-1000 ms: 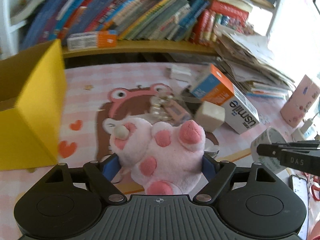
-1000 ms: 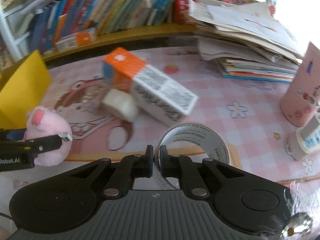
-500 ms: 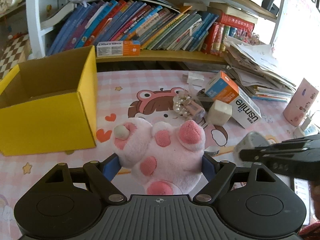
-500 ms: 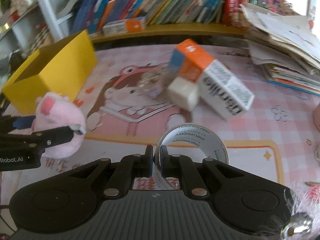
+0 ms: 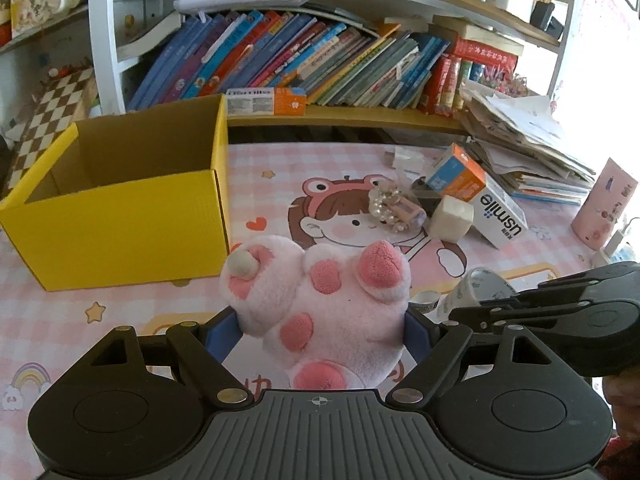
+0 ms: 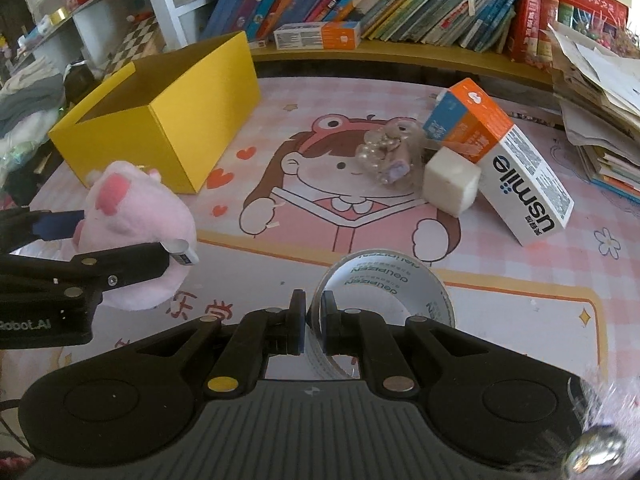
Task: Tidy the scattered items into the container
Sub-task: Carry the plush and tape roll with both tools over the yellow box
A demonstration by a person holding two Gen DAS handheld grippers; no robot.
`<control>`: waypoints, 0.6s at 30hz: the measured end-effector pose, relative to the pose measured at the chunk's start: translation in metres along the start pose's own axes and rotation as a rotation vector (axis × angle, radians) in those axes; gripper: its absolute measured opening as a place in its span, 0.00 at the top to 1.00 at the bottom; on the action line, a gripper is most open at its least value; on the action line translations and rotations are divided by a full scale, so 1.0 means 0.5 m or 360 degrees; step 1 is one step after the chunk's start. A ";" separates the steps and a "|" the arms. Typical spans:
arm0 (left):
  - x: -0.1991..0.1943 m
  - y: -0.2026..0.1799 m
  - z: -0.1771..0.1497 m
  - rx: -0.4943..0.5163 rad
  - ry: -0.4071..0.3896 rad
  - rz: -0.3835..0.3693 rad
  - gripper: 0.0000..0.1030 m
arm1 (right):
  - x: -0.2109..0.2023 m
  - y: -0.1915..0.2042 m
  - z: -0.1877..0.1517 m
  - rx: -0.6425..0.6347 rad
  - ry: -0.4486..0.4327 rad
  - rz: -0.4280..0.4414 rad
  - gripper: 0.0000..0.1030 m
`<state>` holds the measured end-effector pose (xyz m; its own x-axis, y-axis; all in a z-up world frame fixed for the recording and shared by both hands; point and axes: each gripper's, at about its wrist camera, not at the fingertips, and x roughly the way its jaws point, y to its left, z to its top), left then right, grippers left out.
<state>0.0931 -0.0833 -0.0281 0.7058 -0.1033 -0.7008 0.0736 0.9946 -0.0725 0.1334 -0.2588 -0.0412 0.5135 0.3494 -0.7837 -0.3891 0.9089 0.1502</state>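
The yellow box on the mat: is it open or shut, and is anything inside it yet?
Open: the yellow box has no lid, and its brown inner walls show. The visible interior looks empty; its floor is hidden.

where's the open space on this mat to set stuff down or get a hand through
Free: the mat strip between the yellow box and the pearl hair clip, and the near edge in front of the tape roll. Crowded: the usmile box, white cube and paper stack.
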 end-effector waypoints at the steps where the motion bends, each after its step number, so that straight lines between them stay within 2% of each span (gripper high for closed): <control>1: -0.005 0.000 0.000 0.0011 -0.0013 -0.0008 0.19 | -0.001 0.004 0.000 -0.0004 0.0000 -0.0004 0.93; 11: -0.027 0.049 -0.008 0.0074 -0.0037 -0.0105 0.19 | -0.010 0.063 -0.009 0.0038 -0.0014 -0.0087 0.93; 18: -0.049 0.103 -0.010 0.0122 -0.0051 -0.0178 0.19 | -0.013 0.137 -0.013 0.0051 -0.0020 -0.0144 0.93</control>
<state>0.0760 -0.0297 -0.0185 0.7123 -0.2147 -0.6683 0.2056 0.9741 -0.0938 0.0986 -0.2002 -0.0298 0.5552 0.2681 -0.7873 -0.3159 0.9437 0.0986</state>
